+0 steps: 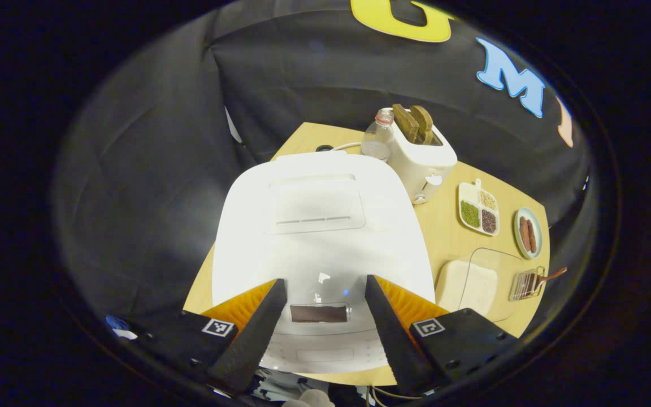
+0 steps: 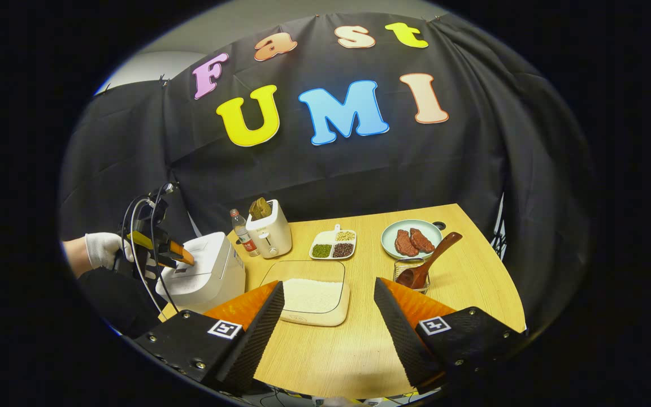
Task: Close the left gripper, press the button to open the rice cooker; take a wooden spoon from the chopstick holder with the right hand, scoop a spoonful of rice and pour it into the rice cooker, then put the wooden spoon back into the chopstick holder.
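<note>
From my right gripper view, rice cooker [image 2: 207, 271] sits at the table's [image 2: 472, 282] left edge, my left gripper [image 2: 181, 254] above its lid. Behind it a bottle [image 2: 242, 232], then the toaster [image 2: 269, 229] to its right. Rice tray [image 2: 311, 299] centre front; divided dish [image 2: 334, 244] behind it. Plate [image 2: 410, 237] farther right, chopstick holder [image 2: 413, 274] before it, wooden spoon [image 2: 430, 260] in it.

No readable text or numbers, bottle [image 2: 242, 232] label too small, cooker panel [image 1: 320, 312] dark
</note>
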